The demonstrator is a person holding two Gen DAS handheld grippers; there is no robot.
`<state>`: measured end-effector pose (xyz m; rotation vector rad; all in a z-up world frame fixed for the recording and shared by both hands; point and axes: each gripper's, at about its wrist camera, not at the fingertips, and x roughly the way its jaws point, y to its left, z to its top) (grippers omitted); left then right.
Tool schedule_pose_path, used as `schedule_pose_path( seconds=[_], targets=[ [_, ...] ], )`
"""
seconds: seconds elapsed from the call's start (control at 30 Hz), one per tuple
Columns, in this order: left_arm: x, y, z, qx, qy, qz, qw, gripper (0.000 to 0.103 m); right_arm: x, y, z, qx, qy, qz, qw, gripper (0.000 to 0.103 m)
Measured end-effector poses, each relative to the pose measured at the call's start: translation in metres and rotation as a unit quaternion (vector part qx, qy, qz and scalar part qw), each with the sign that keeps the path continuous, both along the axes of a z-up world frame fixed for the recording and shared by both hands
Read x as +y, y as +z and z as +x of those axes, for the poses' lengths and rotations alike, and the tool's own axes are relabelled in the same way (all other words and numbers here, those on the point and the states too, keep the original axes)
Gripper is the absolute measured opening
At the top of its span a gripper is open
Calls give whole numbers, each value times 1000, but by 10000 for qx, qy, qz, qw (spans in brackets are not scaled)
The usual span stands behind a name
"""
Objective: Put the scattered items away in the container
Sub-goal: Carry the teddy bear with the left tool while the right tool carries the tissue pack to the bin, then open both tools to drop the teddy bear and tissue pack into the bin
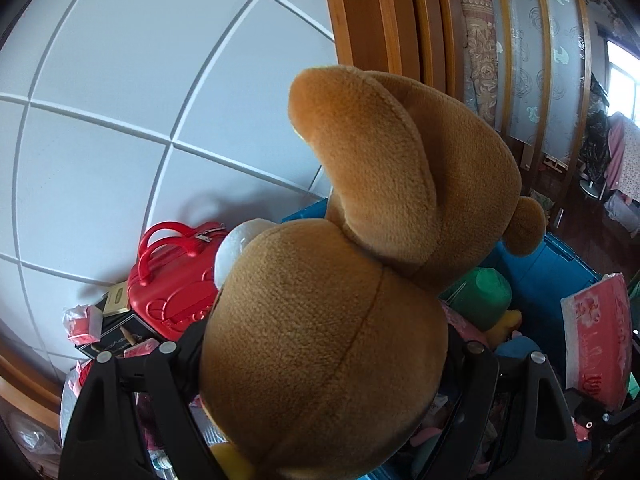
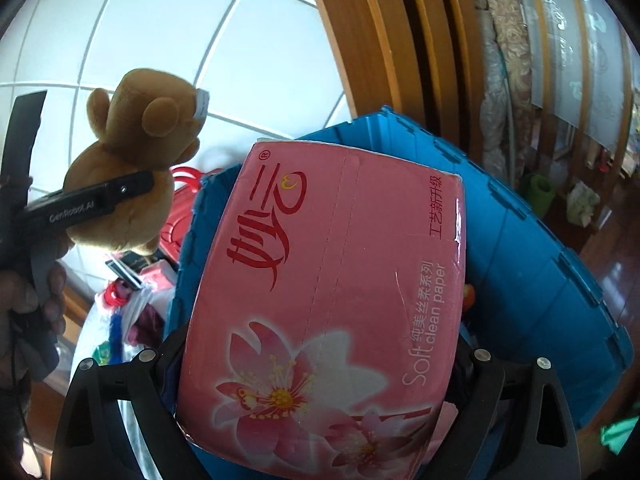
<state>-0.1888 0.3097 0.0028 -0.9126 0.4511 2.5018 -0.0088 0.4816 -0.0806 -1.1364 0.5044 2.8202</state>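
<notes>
My left gripper (image 1: 320, 364) is shut on a brown plush toy (image 1: 360, 280) and holds it up over the blue crate (image 1: 552, 272). The toy fills the left wrist view. It also shows in the right wrist view (image 2: 132, 172), with the left gripper (image 2: 120, 190) clamped around it. My right gripper (image 2: 320, 364) is shut on a pink pack of tissue paper (image 2: 332, 292) and holds it above the blue crate (image 2: 532, 264). The pack also shows at the right edge of the left wrist view (image 1: 596, 336). A green cup (image 1: 484, 296) lies inside the crate.
A red toy case (image 1: 176, 280) and small boxes (image 1: 116, 320) lie against the white tiled wall (image 1: 140, 100), left of the crate. A wooden door frame (image 2: 384, 40) stands behind the crate. Plastic bags and scattered items (image 2: 120, 320) lie at the lower left.
</notes>
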Motion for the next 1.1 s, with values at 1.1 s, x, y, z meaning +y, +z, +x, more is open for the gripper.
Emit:
schedule_pose_path(
  seconds=[1.1],
  targets=[
    [43,4,-46,-217,-283,231,9991,102,28,-14,-46,-170,-61,181,9997,102]
  ],
)
